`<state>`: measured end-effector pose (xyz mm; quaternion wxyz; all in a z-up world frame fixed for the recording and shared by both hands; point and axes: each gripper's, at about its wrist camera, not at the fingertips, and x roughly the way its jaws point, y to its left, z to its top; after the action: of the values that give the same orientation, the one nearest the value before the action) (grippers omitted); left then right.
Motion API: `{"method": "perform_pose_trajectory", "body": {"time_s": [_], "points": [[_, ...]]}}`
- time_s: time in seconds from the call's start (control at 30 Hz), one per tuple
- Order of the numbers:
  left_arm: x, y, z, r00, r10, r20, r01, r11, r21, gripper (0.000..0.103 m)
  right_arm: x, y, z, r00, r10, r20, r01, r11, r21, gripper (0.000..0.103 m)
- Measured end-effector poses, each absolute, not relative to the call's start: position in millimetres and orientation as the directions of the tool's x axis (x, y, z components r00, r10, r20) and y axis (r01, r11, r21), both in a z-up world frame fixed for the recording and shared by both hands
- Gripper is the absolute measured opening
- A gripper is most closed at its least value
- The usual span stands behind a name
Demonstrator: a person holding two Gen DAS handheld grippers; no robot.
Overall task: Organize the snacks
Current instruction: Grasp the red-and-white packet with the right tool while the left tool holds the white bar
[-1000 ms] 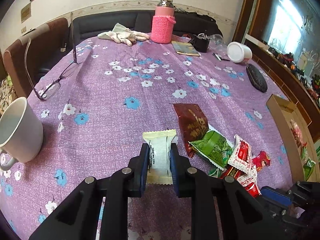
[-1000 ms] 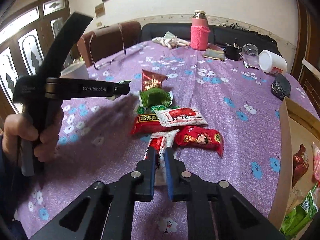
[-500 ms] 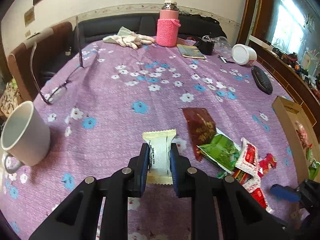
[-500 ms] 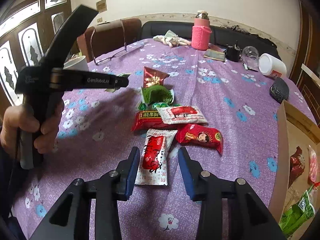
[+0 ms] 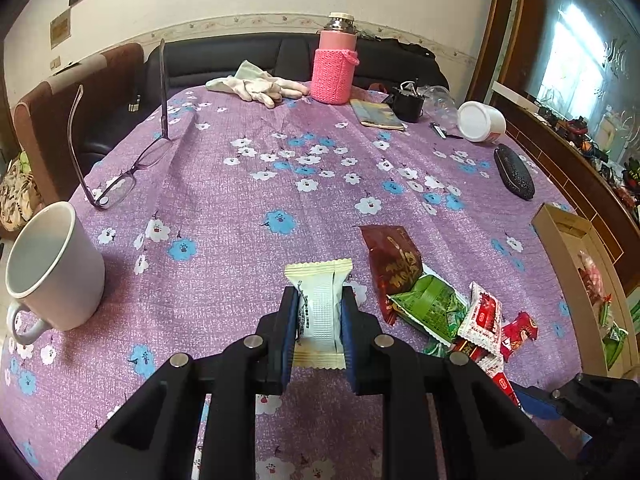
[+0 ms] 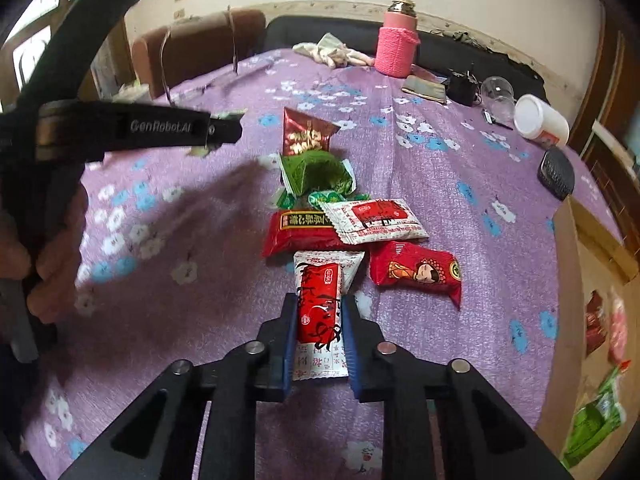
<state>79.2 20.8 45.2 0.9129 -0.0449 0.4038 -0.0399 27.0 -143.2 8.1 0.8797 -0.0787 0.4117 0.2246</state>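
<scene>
My left gripper (image 5: 319,320) is shut on a white and cream snack packet (image 5: 319,312) and holds it above the purple flowered tablecloth. My right gripper (image 6: 319,322) is shut on a red and white snack packet (image 6: 320,308) at the near end of a pile of snacks: a dark red bag (image 6: 306,136), a green packet (image 6: 316,174), a long red packet (image 6: 298,230), a white and red packet (image 6: 376,220) and a red packet with a face (image 6: 416,272). The pile also shows in the left wrist view (image 5: 428,300). The left gripper shows in the right wrist view (image 6: 224,130), raised at the left.
A cardboard box (image 5: 560,236) holding several snacks stands at the right table edge. A white mug (image 5: 56,268) and glasses (image 5: 116,188) are at the left. A pink bottle (image 5: 334,68), gloves (image 5: 256,86), a white jar (image 5: 480,122) and a black case (image 5: 514,178) lie farther back.
My right gripper opened half a second ago and has closed again on the red and white packet. My left gripper has kept its packet and risen slightly.
</scene>
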Motion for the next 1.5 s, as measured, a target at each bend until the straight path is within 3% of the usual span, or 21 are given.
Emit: {"method": "perform_pose_trajectory", "body": {"time_s": [0.23, 0.6, 0.93, 1.5], "points": [[75, 13, 50, 0.686, -0.138, -0.715, 0.071, 0.990, -0.123, 0.019, 27, -189, 39, 0.627, 0.507, -0.591, -0.444, 0.856, 0.264, 0.022], [54, -18, 64, 0.761, -0.143, -0.632, 0.148, 0.988, -0.045, 0.019, 29, -208, 48, 0.736, 0.359, -0.573, -0.295, 0.933, 0.206, 0.021], [34, -51, 66, 0.837, -0.054, -0.545, 0.165, 0.973, 0.158, 0.019, 31, -209, 46, 0.753, 0.317, -0.577, -0.274, 0.948, 0.164, 0.021], [27, -63, 64, 0.842, -0.064, -0.535, 0.198, 0.960, 0.197, 0.019, 35, -213, 42, 0.770, 0.221, -0.599, -0.197, 0.975, 0.107, 0.021]]}}
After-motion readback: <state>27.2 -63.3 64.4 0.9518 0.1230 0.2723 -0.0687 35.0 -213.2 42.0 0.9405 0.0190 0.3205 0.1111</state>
